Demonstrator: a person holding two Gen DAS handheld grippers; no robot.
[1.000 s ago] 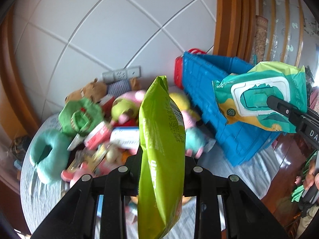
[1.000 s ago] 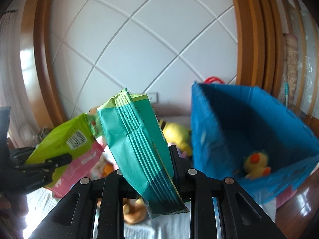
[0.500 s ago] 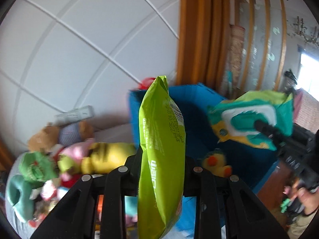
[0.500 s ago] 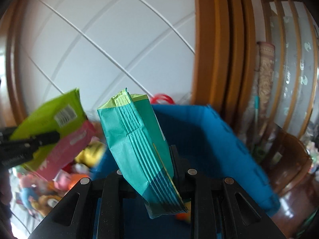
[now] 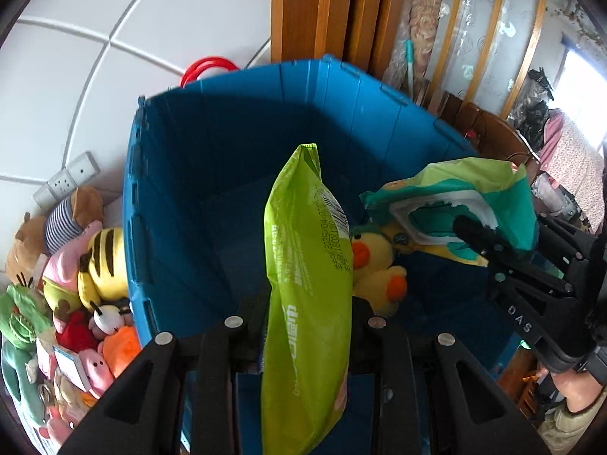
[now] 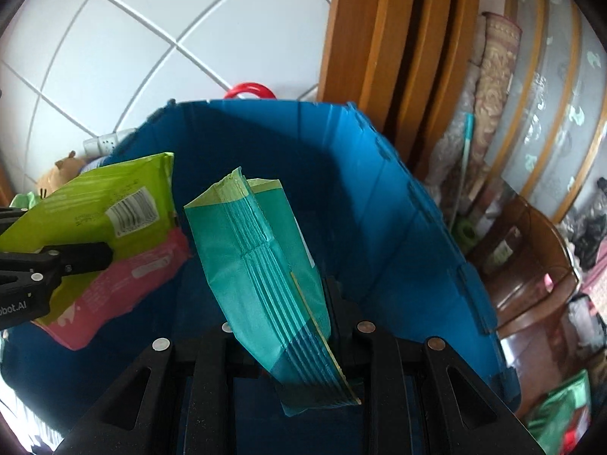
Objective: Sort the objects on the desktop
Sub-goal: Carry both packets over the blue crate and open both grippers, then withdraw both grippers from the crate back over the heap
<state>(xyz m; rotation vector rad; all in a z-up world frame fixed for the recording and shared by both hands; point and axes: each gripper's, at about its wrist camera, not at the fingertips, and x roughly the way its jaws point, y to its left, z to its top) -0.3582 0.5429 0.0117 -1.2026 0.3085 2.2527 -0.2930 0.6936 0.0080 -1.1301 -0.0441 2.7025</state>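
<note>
My left gripper [image 5: 307,303] is shut on a lime-green and pink wipes pack [image 5: 307,295], held upright over the open blue bin [image 5: 235,144]. The pack also shows in the right wrist view [image 6: 98,220]. My right gripper [image 6: 288,303] is shut on a teal wipes pack [image 6: 265,265], also held over the bin [image 6: 379,204]. The teal pack shows in the left wrist view [image 5: 463,208] at the right, above a yellow duck plush [image 5: 375,265] lying in the bin.
A heap of plush toys [image 5: 76,288] lies on the table left of the bin. A red handle [image 5: 206,66] sticks up behind the bin by the tiled wall. Wooden door frame [image 5: 322,11] and clutter stand to the right.
Both grippers have swung right from the toy heap to over the blue bin, each still holding its pack. The bin's inside and the duck now fill the views.
</note>
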